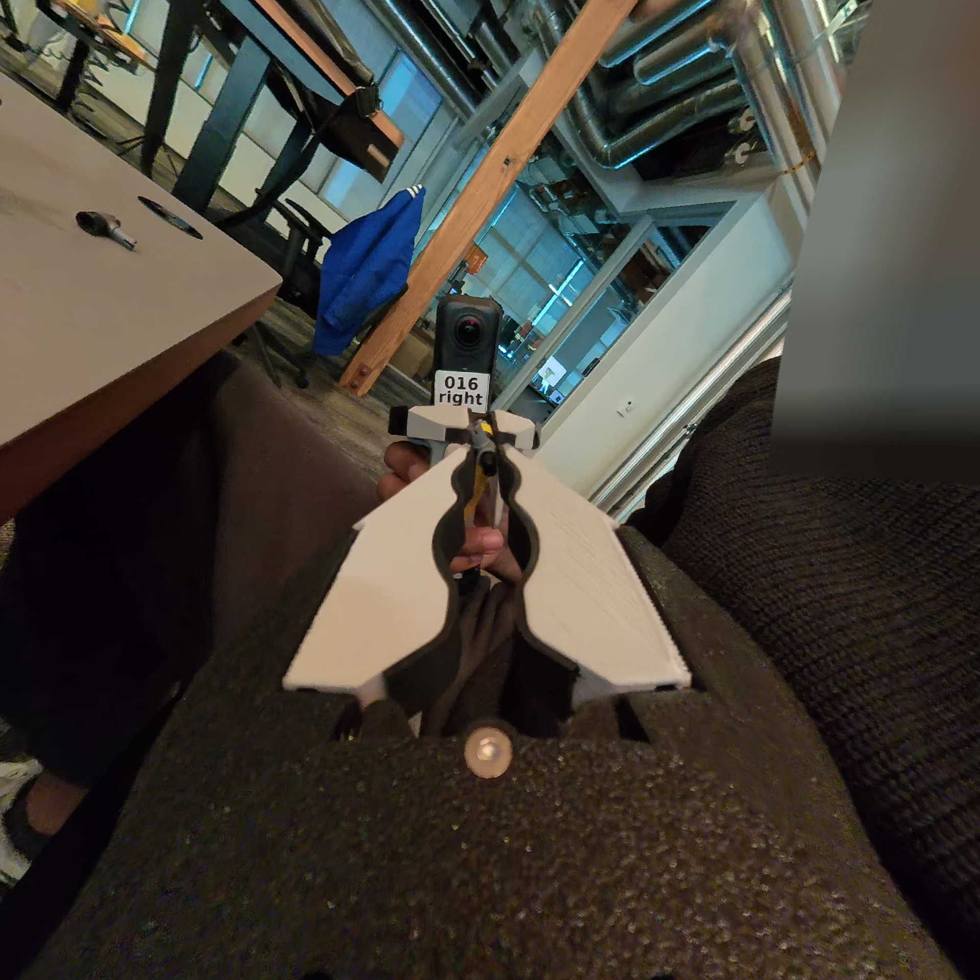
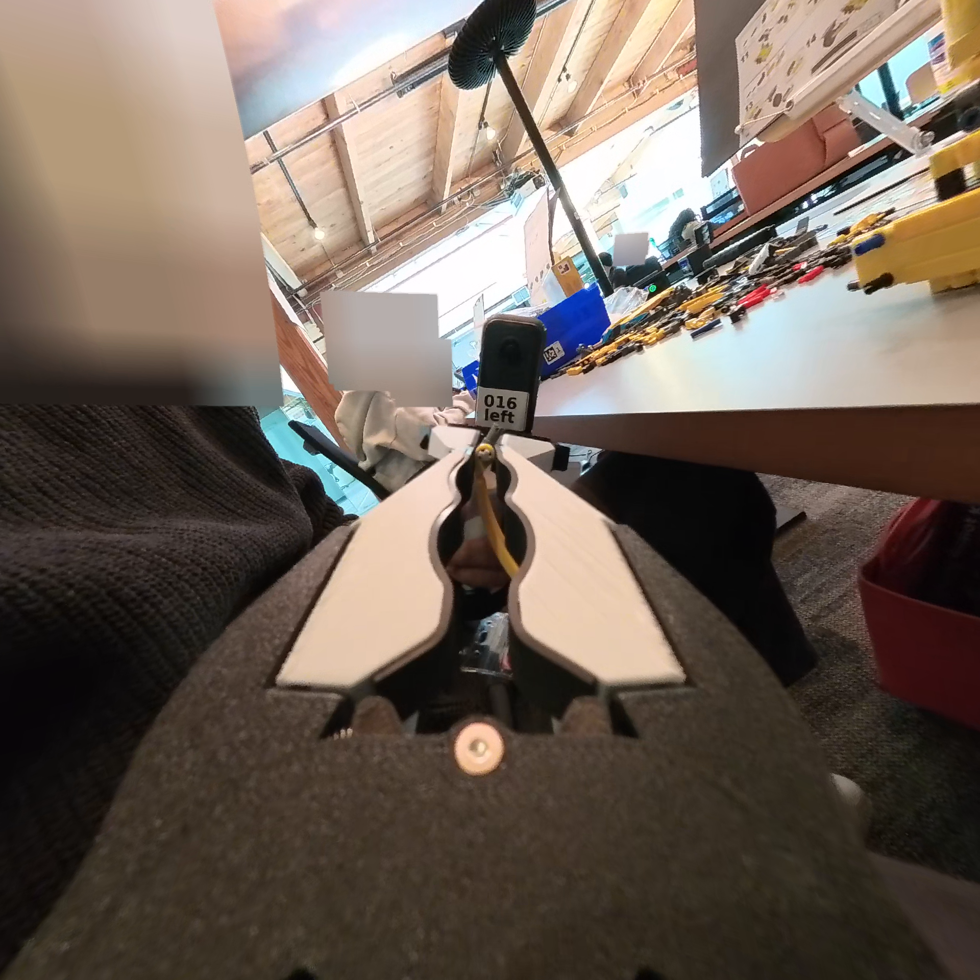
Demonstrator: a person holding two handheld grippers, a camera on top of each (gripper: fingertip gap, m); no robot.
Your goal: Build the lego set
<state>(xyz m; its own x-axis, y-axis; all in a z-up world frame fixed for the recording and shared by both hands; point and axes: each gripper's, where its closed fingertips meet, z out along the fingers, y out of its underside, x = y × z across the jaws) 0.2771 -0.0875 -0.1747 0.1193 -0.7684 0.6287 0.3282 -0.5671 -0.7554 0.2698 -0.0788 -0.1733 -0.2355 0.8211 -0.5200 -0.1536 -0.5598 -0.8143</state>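
Note:
Both grippers are held below the table edge, pointing at each other tip to tip. My right gripper [image 2: 485, 451] is shut on a thin yellow flexible tube [image 2: 496, 522] that runs back between its white fingers [image 2: 382, 572]. My left gripper [image 1: 485, 451] is shut on a small grey and black pin [image 1: 487, 452] at the tube's end; yellow [image 1: 477, 490] shows through the gap behind it. Each view shows the other gripper head-on with its black camera [image 1: 469, 334] [image 2: 512, 350]. A hand [image 1: 403, 466] holds the right gripper. A dark knit sleeve [image 1: 822, 583] lies close beside them.
A white table [image 1: 106, 318] has a small black part [image 1: 101, 225] and a round hole. Its edge [image 2: 742, 429] is above the grippers; yellow and black building parts [image 2: 689, 313] and a yellow model [image 2: 928, 249] lie on it. A red bin [image 2: 928, 610] stands on the carpet. A blue jacket [image 1: 371, 265] hangs on a chair. Only a small space, under 4 cm, lies between the two pairs of fingers.

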